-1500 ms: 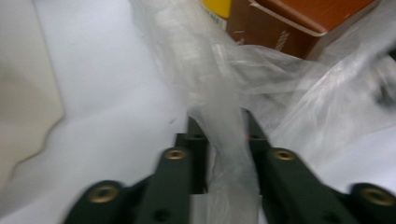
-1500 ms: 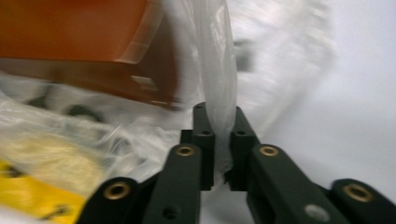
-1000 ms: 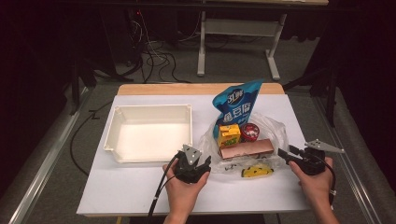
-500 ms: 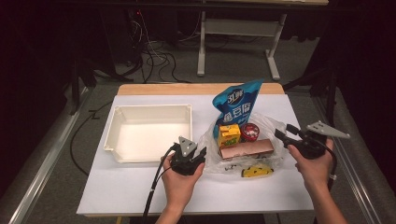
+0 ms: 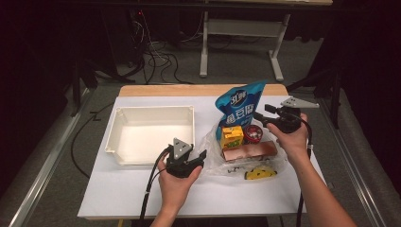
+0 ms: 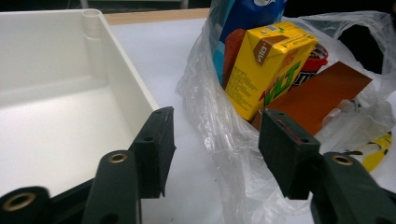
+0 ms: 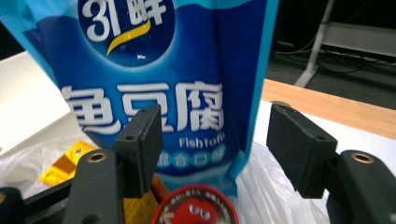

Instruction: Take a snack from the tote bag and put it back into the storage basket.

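Light: I see the white table (image 5: 142, 189) lit brightly from above, the room behind nearly black.
Glare: sheen on the plastic bag (image 6: 219, 121).
Blur: my gripper views are soft; the blue pouch (image 7: 173, 70) is slightly smeared.

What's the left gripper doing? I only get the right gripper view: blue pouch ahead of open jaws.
Observer: The left gripper is at the edge of the clear plastic bag. Its jaws have just been opening; bag film lies between them, unpinched.
Operator: What else is in that bag, behind the red lid?
Observer: A flat brown pack lies across the bag's near side, below the yellow carton.
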`<action>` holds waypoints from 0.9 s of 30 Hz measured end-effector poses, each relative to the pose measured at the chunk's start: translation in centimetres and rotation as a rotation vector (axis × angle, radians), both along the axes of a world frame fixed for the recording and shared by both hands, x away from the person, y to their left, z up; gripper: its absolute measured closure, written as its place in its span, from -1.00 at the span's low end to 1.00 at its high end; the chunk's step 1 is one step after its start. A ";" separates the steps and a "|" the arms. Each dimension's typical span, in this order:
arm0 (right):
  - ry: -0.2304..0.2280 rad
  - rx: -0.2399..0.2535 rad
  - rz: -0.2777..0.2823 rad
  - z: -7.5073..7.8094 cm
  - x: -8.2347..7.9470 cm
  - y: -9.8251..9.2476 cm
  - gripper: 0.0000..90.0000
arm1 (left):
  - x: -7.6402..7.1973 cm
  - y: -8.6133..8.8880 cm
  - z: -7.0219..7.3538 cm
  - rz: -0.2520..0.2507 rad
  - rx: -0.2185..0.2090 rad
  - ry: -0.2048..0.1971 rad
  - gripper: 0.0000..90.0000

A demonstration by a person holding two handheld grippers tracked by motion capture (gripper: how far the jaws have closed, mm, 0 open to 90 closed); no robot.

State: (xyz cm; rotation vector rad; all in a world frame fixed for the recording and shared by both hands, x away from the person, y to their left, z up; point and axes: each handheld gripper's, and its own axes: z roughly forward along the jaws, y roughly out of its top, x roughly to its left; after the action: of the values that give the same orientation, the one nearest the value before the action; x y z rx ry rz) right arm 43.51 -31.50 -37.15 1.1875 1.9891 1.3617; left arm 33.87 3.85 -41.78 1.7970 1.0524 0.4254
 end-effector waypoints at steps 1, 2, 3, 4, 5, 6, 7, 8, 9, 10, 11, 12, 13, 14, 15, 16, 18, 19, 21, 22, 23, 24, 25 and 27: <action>0.000 0.000 0.000 0.0 0.0 0.0 -0.17 | 0.0 0.0 0.0 0.000 0.000 0.000 -0.01; 0.008 0.005 0.009 0.0 0.5 0.3 -0.19 | -0.1 0.2 0.1 0.001 -0.003 -0.004 -0.01; 0.004 -0.007 0.006 0.0 0.8 0.4 -0.19 | -0.1 0.3 0.1 0.003 -0.008 -0.005 -0.02; 0.005 -0.010 0.003 0.0 1.0 0.4 -0.19 | -0.1 0.5 0.2 0.002 -0.009 -0.004 -0.02; 0.005 -0.009 0.001 0.0 1.2 0.4 -0.21 | 0.0 0.6 0.2 0.001 -0.010 -0.007 -0.02; 0.001 0.002 -0.003 0.0 1.4 0.4 -0.23 | 0.0 0.7 0.2 -0.001 -0.013 -0.007 -0.02; 0.007 0.010 -0.010 0.0 1.6 0.3 -0.28 | 0.0 0.9 0.2 -0.002 -0.015 -0.005 -0.02; 0.010 0.022 -0.007 -0.1 1.9 0.2 -0.29 | 0.1 1.0 0.2 -0.001 -0.016 -0.003 -0.02; 0.024 0.035 0.003 -0.2 2.2 0.2 -0.33 | 0.1 1.0 0.2 -0.001 -0.016 -0.003 -0.02; 0.024 0.042 0.019 -0.3 2.6 0.2 -0.36 | 0.1 1.2 0.2 0.002 -0.013 -0.004 -0.01; 0.027 0.048 0.030 -0.4 2.9 0.2 -0.38 | 0.1 1.3 0.2 0.003 -0.014 -0.005 -0.01; 0.031 0.054 0.037 -0.5 3.2 0.3 -0.42 | 0.2 1.3 0.1 0.002 -0.013 -0.002 -0.01; 0.034 0.063 0.044 -0.5 3.5 0.3 -0.43 | 0.2 1.4 0.1 0.001 -0.015 -0.001 -0.01; 0.032 0.073 0.048 -0.5 3.8 0.4 -0.44 | 0.2 1.4 0.1 0.001 -0.015 -0.001 -0.01; 0.040 0.079 0.060 -0.4 4.1 0.4 -0.49 | 0.2 1.4 0.1 -0.001 -0.015 0.000 -0.01; 0.055 0.078 0.071 -0.4 4.4 0.5 -0.52 | 0.2 1.4 0.1 -0.005 -0.013 0.002 -0.01; 0.087 0.092 0.123 -0.3 5.0 0.6 -0.62 | 0.2 1.6 0.0 -0.007 -0.010 0.003 0.00; 0.091 0.096 0.137 -0.2 5.1 0.6 -0.61 | 0.2 1.7 0.0 -0.009 -0.011 0.006 0.00; 0.081 0.113 0.165 0.2 5.1 0.7 -0.58 | 0.2 1.9 0.0 -0.008 -0.011 0.006 0.00; 0.070 0.113 0.178 0.3 5.1 0.8 -0.57 | 0.2 2.0 0.0 -0.007 -0.010 0.006 0.01; 0.070 0.113 0.178 0.3 5.1 0.8 -0.57 | 0.2 2.0 0.0 -0.007 -0.010 0.006 0.01; 0.058 0.086 0.181 0.3 5.0 0.8 -0.47 | 0.2 2.2 0.0 -0.009 -0.014 0.005 0.01; 0.056 0.076 0.169 0.3 4.9 0.8 -0.37 | 0.2 2.3 0.0 -0.006 -0.013 0.003 0.01; 0.047 0.067 0.179 0.3 4.6 0.5 0.00 | 0.2 2.4 0.0 -0.005 -0.014 0.001 0.02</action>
State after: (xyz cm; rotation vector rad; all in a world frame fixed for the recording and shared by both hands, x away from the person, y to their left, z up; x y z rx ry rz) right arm 48.11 -30.96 -36.87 1.1016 2.1414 1.5102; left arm 34.08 6.24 -41.78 1.7869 1.0490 0.4129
